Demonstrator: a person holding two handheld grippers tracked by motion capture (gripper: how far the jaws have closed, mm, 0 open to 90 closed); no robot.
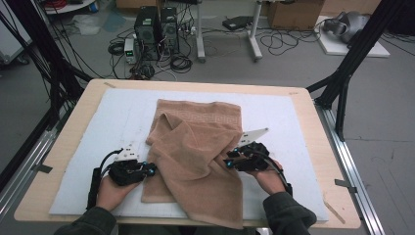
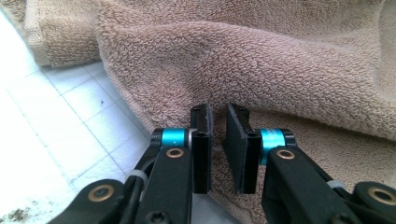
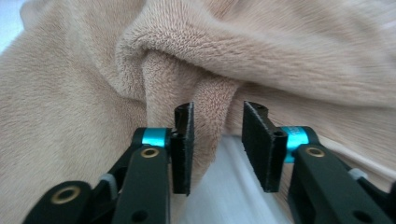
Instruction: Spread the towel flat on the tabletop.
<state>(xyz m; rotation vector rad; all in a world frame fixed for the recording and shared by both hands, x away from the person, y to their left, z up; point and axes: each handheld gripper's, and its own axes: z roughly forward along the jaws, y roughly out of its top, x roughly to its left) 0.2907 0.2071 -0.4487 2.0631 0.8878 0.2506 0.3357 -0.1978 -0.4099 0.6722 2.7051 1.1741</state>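
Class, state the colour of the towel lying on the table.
The towel is light brown, a tan shade; the high view shows it best.

Quick count: one tan towel [image 1: 195,152], one white mat [image 1: 279,122] on one wooden counter [image 1: 313,127], two grippers, left gripper [image 1: 152,170] and right gripper [image 1: 228,163], plus two computer towers [image 1: 156,32] on the floor.
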